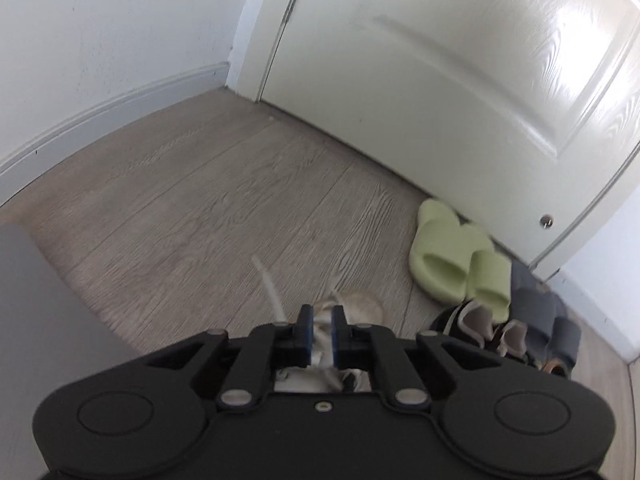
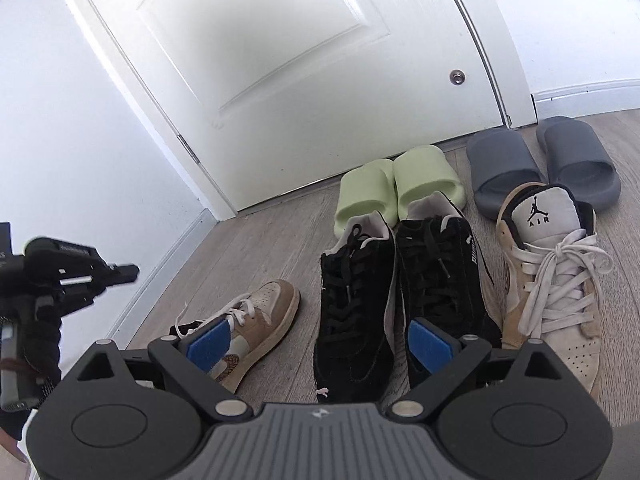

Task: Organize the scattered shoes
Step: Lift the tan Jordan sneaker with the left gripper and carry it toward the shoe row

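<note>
Left wrist view: your left gripper [image 1: 322,322] has its blue pads almost together, with a slim gap between them. White lace and upper of the tan sneaker [image 1: 360,304] show through that gap at 6 o'clock, but the sneaker looks to be lying below the jaws, not pinched by them. A loose lace trails off toward 11 o'clock. The green slides [image 1: 452,256] sit paired at 3 o'clock against the door [image 1: 440,80]. The grey slides [image 1: 552,312] and black sneakers [image 1: 472,324] are crowded toward 4 o'clock.

Right wrist view: your right gripper [image 2: 320,342] has its jaws wide apart and empty, hanging over the black sneakers, which stand side by side at centre. The tan sneaker lies tipped on its side at 8 o'clock, well apart from its mate, the laced high-top [image 2: 552,280], which stands upright at 3 o'clock. The left gripper shows at 9 o'clock, clear of the tan sneaker with nothing visible in it. Both pairs of slides are lined up at 12 to 1 o'clock.

I'd judge three pairs done and the tan pair still split. Your next move calls for a firm grip on the fallen sneaker's collar, standing it up, and carrying it across beside its mate.

No rack, box or basket is in view. The shoes rest on the bare floor [image 2: 280,240].
</note>
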`<action>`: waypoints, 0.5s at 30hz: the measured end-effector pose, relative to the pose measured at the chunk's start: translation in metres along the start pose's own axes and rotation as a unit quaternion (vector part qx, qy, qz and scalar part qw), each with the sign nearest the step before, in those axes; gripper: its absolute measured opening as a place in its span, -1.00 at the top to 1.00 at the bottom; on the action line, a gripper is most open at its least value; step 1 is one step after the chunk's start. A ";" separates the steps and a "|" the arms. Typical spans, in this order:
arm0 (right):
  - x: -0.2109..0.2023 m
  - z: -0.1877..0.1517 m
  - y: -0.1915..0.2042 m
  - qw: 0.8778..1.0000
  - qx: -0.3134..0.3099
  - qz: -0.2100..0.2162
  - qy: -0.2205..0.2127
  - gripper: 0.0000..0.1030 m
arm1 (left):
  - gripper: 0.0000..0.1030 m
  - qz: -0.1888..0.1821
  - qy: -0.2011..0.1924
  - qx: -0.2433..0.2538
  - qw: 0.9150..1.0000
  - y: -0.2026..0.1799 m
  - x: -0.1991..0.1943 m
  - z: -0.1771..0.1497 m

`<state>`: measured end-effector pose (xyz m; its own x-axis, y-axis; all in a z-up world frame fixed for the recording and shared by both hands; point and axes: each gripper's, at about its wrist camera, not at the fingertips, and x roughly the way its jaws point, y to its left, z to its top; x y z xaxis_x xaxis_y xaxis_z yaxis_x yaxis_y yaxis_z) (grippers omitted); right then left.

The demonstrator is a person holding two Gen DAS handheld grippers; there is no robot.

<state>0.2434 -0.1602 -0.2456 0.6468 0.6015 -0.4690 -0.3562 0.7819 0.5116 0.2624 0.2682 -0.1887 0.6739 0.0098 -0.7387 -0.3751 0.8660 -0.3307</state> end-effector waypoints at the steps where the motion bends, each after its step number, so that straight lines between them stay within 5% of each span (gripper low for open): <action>1: -0.001 0.000 0.000 1.000 -0.001 0.002 0.000 -0.86 | 0.33 -0.002 0.020 0.007 1.000 0.010 0.005 -0.002; 5: 0.004 -0.003 -0.002 1.000 0.009 0.013 0.014 -0.86 | 0.20 0.006 0.083 0.079 0.993 0.025 0.016 -0.011; 9: 0.011 -0.007 0.001 1.000 -0.003 0.011 0.026 -0.86 | 0.09 0.007 0.146 0.174 0.974 0.016 0.029 -0.020; 15: 0.019 -0.015 0.006 0.999 -0.013 0.007 0.045 -0.86 | -0.02 0.045 0.210 0.208 0.954 0.009 0.075 -0.016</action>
<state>0.2435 -0.1410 -0.2623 0.5786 0.6234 -0.5260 -0.3830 0.7770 0.4996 0.2995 0.2691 -0.2565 0.3035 -0.0328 -0.9523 -0.0755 0.9954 -0.0583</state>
